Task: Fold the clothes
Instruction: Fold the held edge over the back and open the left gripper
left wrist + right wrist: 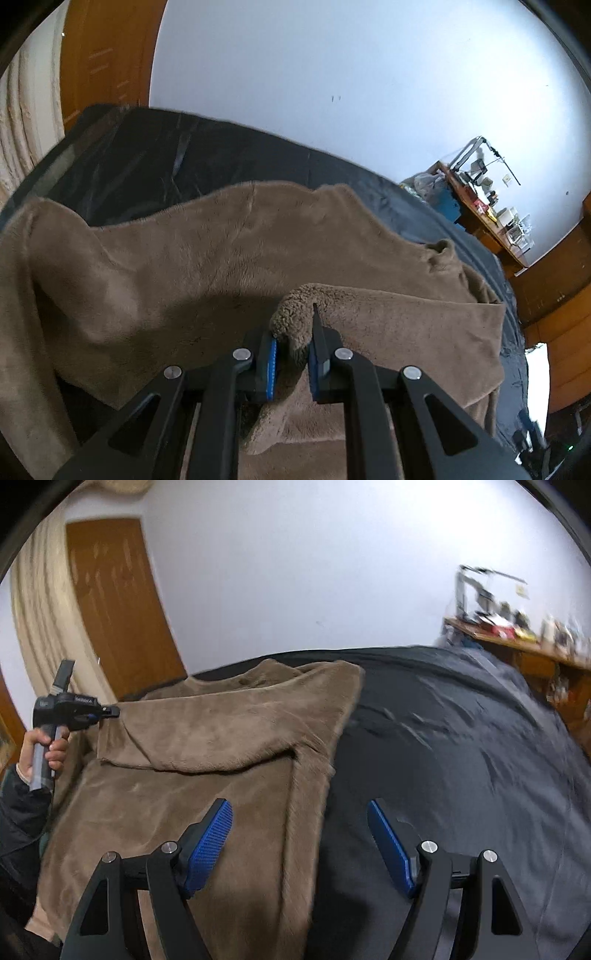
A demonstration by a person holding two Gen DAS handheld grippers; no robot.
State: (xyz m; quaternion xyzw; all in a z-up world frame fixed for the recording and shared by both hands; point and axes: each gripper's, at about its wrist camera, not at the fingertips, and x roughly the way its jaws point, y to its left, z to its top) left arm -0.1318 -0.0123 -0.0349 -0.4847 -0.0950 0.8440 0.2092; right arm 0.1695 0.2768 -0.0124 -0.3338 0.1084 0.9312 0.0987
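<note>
Brown fleece garment [192, 258] clamped in left claw [293, 345], pinched part hidden; right claw [300, 843] apart, empty.

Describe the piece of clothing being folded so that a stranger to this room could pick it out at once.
Start at the dark bedsheet covering the bed below the white wall. On its left side lies the brown fleece garment, one edge pinched by the left hand-held gripper. It is the only plush, tan item there.
</note>
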